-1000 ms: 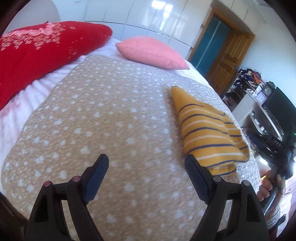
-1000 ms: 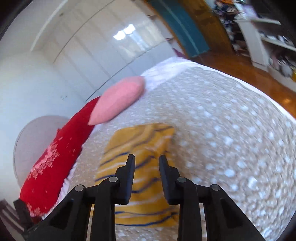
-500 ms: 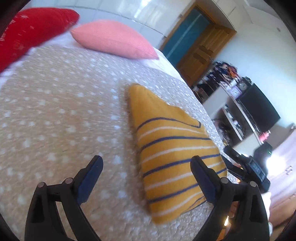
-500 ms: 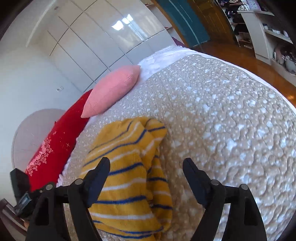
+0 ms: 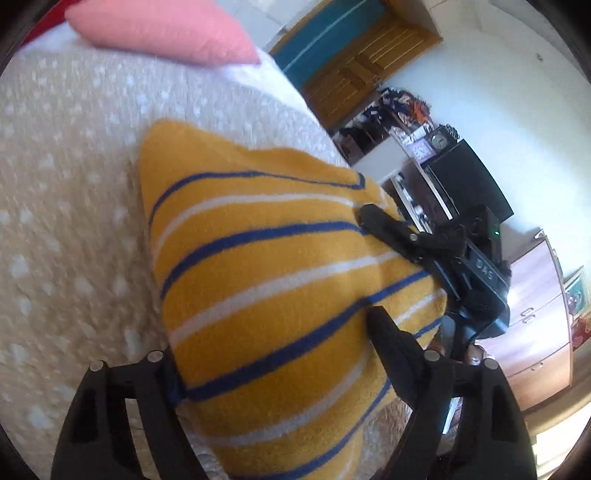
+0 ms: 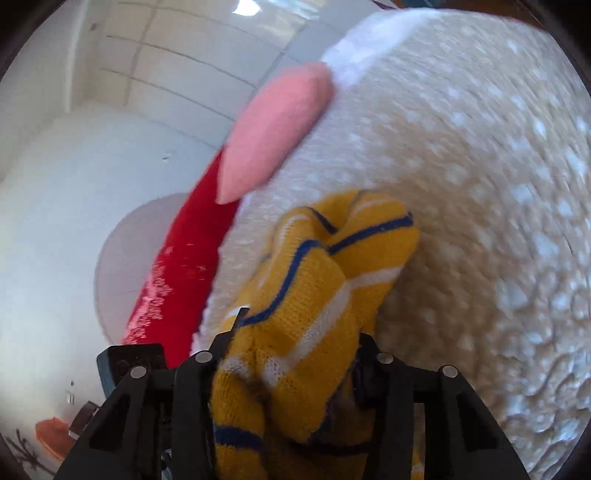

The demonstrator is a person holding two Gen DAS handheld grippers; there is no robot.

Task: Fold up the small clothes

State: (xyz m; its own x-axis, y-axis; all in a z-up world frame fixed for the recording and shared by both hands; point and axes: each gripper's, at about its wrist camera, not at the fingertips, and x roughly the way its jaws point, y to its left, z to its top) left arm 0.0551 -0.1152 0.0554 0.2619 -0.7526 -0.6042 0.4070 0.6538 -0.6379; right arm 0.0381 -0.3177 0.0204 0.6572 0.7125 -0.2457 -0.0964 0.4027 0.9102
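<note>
Straddling the sweater (image 5: 266, 280) on the bed (image 5: 66, 206), your left gripper (image 5: 273, 354) has its jaws spread wide, one at each side of the folded yellow striped knit. Your right gripper (image 6: 291, 354) has its jaws clenched on a bunched edge of the sweater (image 6: 314, 295), at the bed's right side, beyond the pink pillow (image 6: 273, 133).

Bed (image 5: 74, 192) — beige white-speckled quilt, with a pink pillow (image 5: 162, 33) at 11 o'clock. Wooden door (image 5: 373, 62) at 1 o'clock in a white wall; black television (image 5: 469, 184) on a shelving unit at 3 o'clock. Right wrist view — red pillow (image 6: 177, 280) at 9 o'clock, white panelled wardrobe (image 6: 177, 48) at 11 o'clock.
</note>
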